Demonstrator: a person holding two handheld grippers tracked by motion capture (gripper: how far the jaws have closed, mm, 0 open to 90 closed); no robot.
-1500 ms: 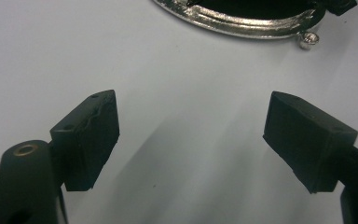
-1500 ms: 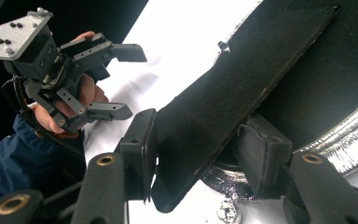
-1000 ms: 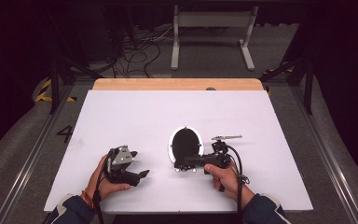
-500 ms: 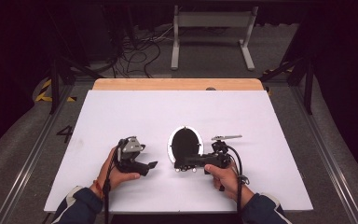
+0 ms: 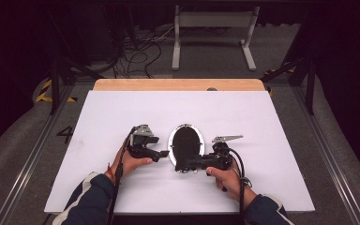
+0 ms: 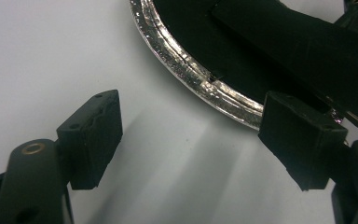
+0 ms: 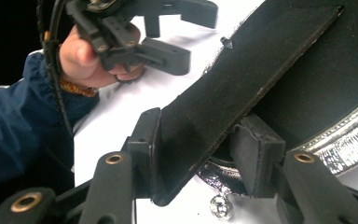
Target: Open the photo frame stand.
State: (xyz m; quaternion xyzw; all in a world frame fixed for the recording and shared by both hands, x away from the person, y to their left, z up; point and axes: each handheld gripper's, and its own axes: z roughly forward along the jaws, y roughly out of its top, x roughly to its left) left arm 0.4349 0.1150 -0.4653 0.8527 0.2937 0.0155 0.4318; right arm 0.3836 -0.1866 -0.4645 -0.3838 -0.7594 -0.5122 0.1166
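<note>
Gripping the black flat piece edge-on, my right tool sits at the 6 o'clock rim of the silver-rimmed black dish, mid-desk; its jaws have just been closing on that piece. My left tool hovers just off the dish's 9 o'clock rim, jaws wide with nothing between them, having narrowed a touch.

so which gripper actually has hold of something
The right gripper: its jaws clamp a flat black strip over the round dish. The left gripper is open.
</note>
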